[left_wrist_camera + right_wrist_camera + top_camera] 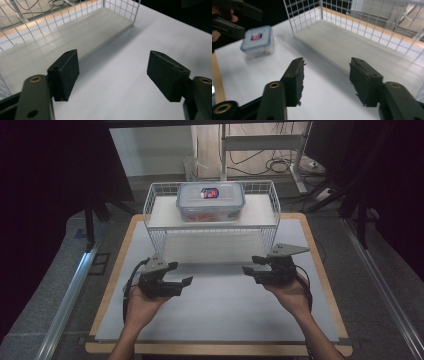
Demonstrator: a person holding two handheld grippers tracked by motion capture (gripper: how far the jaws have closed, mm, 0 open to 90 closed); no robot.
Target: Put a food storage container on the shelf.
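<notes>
Container [210, 201] lid label [209, 193] red-blue, writing unreadable; grippers empty

White mat [220, 310], wooden table edge [220, 349], floor cables [280, 166]

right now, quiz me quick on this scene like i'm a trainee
1. True or false: the left gripper and the right gripper each hold something.
2. In the high view, where is the box? A: on top of the rack. B: on the table. C: between jaws.
3. What colour is the box's lid trim?
Key: 1 false, both are open and empty. 2 A. 3 blue.
</notes>
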